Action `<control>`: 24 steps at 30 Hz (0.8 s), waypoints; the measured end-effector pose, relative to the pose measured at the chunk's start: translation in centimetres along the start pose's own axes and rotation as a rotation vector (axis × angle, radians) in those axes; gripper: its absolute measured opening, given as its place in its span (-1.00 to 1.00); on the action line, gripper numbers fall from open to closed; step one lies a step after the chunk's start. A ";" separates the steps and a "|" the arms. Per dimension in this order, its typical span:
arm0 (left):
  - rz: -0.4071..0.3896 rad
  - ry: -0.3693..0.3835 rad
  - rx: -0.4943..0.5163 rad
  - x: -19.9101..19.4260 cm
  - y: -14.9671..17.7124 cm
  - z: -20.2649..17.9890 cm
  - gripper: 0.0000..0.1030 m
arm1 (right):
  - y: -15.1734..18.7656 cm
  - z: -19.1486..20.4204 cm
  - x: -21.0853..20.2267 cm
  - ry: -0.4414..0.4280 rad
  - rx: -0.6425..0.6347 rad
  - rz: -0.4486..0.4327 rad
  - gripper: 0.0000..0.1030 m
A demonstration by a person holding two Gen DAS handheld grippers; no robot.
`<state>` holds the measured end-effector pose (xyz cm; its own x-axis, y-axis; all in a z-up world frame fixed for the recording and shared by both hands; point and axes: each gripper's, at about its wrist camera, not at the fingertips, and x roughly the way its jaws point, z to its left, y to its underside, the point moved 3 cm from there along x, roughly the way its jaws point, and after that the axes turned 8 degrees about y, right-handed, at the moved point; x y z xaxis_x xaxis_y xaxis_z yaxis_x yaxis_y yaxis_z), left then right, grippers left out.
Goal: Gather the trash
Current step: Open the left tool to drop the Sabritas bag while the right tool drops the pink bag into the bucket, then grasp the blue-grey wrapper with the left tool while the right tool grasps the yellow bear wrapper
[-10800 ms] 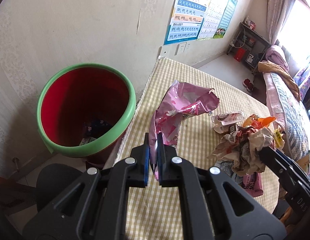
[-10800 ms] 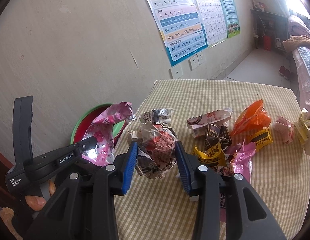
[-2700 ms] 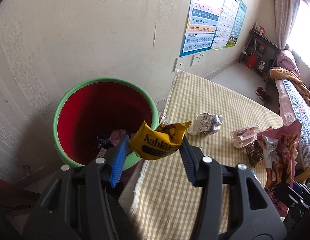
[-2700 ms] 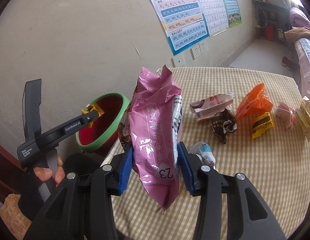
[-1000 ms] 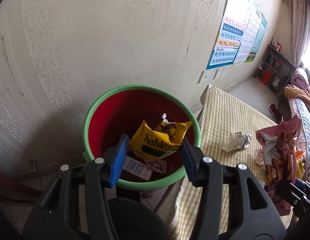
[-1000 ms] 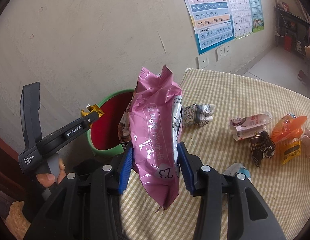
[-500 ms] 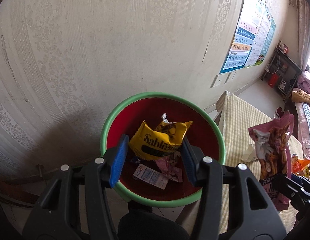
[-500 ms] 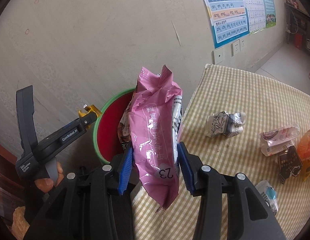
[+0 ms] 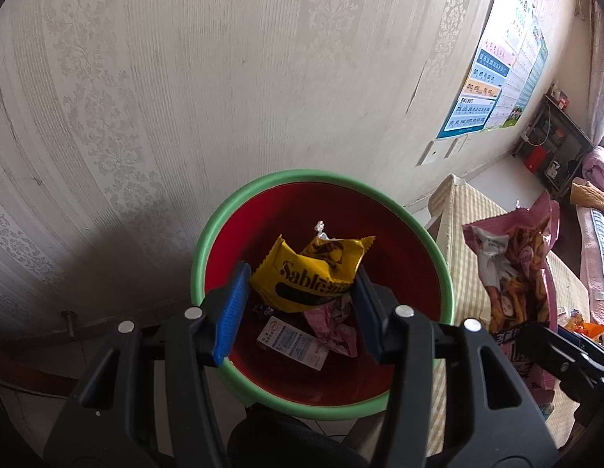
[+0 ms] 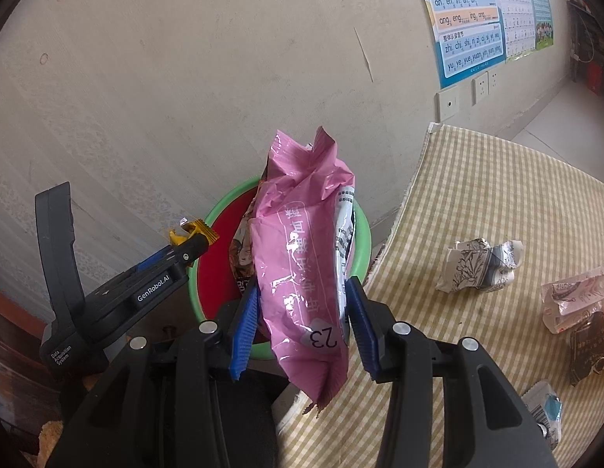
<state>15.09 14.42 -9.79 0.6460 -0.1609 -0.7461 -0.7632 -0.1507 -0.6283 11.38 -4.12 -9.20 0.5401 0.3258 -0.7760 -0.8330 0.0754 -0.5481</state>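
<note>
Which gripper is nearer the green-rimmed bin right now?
Left. The left gripper hangs over the bin mouth with the yellow wrapper; the right gripper is beside it, by the table edge.

The yellow Sable wrapper was crinkled glossy foil-plastic. The pink snack bag looked like creased, shiny plastic film. The bin was smooth plastic, the tablecloth matt woven cloth, the wallpaper faintly embossed.

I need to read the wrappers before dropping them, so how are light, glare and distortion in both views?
Left wrist view: the window glare whitens the right edge, the wall poster is washed out, yet the yellow wrapper over the bin reads sharply. Right wrist view: even light, the pink bag is crisp. In both views the fisheye bends the wall and blackens the corners.
</note>
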 end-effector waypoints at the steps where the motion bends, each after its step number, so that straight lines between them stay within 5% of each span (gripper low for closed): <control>1: 0.001 0.002 -0.003 0.1 -0.1 0.0 -0.04 | -0.2 0.3 0.1 -0.002 -0.001 -0.002 -0.14; 6: -0.009 -0.001 -0.022 0.4 -0.6 0.1 0.11 | -1.7 1.2 1.1 -0.005 -0.003 -0.015 -0.11; 9: -0.006 -0.008 -0.039 0.5 -0.6 0.4 0.29 | -2.5 1.3 1.1 -0.009 0.014 -0.030 0.26; 14: -0.012 -0.043 -0.029 0.0 0.1 0.3 0.55 | -2.0 0.6 -1.0 -0.004 0.013 -0.068 0.39; 24: -0.003 -0.003 0.053 -2.0 2.6 -4.3 0.57 | 5.2 -10.3 -7.8 0.218 0.102 -0.094 0.39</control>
<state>11.83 10.15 -8.97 0.6486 -0.1572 -0.7447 -0.7607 -0.0990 -0.6416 4.14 -16.02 -9.23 0.6196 0.1026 -0.7782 -0.7798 0.1940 -0.5952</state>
